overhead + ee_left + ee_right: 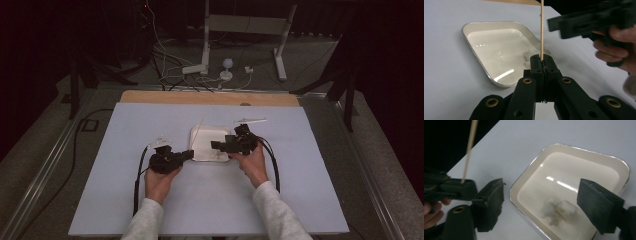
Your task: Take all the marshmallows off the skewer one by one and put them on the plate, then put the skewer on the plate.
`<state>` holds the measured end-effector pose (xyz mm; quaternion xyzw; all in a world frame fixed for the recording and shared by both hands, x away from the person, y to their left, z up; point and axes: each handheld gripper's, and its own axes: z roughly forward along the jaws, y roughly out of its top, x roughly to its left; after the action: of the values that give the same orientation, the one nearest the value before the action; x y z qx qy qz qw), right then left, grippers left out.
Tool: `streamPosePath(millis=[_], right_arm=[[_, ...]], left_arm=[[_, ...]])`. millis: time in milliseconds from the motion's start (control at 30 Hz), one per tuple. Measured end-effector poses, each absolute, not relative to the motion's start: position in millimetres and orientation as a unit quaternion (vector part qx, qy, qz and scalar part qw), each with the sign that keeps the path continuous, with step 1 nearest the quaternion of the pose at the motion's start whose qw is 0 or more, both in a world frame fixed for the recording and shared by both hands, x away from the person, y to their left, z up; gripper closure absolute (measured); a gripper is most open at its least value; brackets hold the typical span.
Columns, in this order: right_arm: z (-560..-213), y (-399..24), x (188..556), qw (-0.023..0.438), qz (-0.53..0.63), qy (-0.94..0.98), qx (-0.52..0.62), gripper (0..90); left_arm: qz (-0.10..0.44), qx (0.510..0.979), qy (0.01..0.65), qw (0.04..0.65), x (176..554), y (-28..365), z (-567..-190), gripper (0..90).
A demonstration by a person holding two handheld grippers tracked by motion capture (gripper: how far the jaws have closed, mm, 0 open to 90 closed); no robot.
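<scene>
- gripping a thin wooden stick [541, 30] near its lower end, the left hand-held gripper [541, 65] has its jaws clamped tight, and the stick stands almost upright
- a white tray [477, 60] sits mid-table [150, 200] between the two hand-held grippers, just beyond the left one's tips
- a small clump of white pieces [557, 211] lies on the tray floor, near one side wall
- the right hand-held gripper [549, 205] hangs over the tray with jaws wide apart, nothing pressed between them; the white pieces lie below the gap
- in the right gripper view the stick [469, 150] rises from the left hand-held gripper [451, 188], just beside the tray's rim
- another pale stick [250, 120] lies on the table beyond the tray
</scene>
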<state>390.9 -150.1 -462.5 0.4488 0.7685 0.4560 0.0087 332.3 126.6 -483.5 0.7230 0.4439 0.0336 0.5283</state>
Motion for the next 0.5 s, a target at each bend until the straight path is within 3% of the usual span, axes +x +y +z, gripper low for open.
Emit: streamPosePath(millis=[67, 500], right_arm=[[-460.0, -151.2, 387.3, 0.014, 0.46, 0.768, 0.445, 14.8], [-460.3, -166.8, 371.2, 0.027, 0.479, 0.757, 0.443, 14.5]], left_arm=[[0.034, 0.72, 0.449, 0.528, 335.5, 125.8, -483.6, 90.0], [0.039, 0.71, 0.485, 0.51, 354.5, 108.9, -490.0, 90.0]])
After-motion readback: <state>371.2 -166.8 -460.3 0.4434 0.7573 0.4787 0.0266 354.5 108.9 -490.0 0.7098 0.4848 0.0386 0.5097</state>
